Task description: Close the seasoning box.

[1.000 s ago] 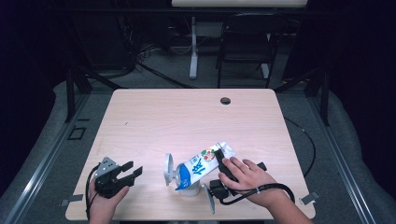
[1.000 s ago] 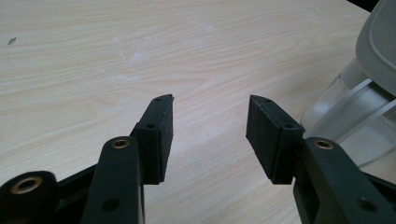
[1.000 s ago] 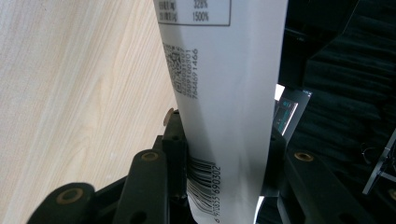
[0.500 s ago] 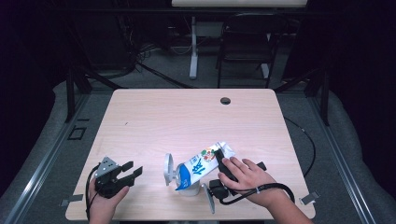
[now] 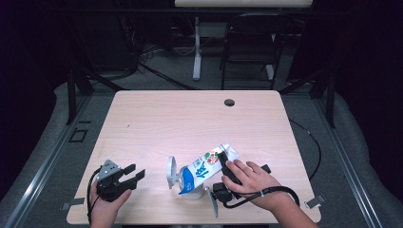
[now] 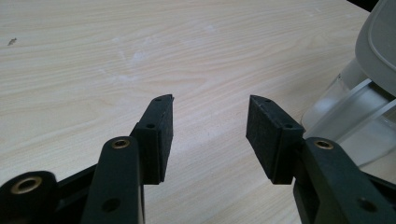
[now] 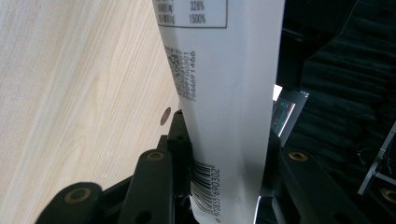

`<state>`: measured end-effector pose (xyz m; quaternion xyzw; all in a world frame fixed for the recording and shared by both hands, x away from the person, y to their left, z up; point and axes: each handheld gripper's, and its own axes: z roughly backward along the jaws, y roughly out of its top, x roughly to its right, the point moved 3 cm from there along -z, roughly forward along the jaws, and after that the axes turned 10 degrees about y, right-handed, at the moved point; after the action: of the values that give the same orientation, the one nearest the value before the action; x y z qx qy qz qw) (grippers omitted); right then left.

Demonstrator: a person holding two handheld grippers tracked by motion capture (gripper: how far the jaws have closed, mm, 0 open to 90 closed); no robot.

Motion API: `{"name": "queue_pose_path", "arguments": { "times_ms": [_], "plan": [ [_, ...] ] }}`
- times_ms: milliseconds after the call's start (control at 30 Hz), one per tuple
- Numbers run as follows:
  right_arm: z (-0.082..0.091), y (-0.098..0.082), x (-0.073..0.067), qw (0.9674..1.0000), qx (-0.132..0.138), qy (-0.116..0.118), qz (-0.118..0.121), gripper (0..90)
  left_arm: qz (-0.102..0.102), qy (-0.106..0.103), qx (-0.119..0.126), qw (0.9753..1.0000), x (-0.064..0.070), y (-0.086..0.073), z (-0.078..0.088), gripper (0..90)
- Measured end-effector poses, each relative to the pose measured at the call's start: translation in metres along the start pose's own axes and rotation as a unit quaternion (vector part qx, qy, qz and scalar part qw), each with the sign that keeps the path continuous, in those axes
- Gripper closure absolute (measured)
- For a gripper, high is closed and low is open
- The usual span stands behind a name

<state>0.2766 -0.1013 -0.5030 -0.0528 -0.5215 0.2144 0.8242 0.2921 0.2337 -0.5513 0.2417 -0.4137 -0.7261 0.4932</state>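
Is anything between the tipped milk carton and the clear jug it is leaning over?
Nothing visible. The milk carton, clamped in the right gripper, whose jaws have just been closing on it, tilts with its lower end at the open mouth of the clear jug. The jug's lid is swung aside to the left, off the opening.

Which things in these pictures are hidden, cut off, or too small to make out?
- High view: the right gripper sits partly under the hand.
- High view: the carton covers the container opening, so its contents are hidden.
- Right gripper view: the carton's top is cut off by the edge.
- Left gripper view: the container is cut off at the right edge.
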Motion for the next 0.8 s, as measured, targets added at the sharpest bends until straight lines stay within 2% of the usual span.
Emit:
{"name": "queue_pose_path", "arguments": {
  "times_ms": [800],
  "plan": [
    [0.0012, 0.0005, 0.0026, 1.0000, -0.002, -0.004, 0.001, 71.2, -0.002, 0.000, -0.001, 1.0000, -0.0001, 0.0001, 0.0001, 51.6]
  ]
}}
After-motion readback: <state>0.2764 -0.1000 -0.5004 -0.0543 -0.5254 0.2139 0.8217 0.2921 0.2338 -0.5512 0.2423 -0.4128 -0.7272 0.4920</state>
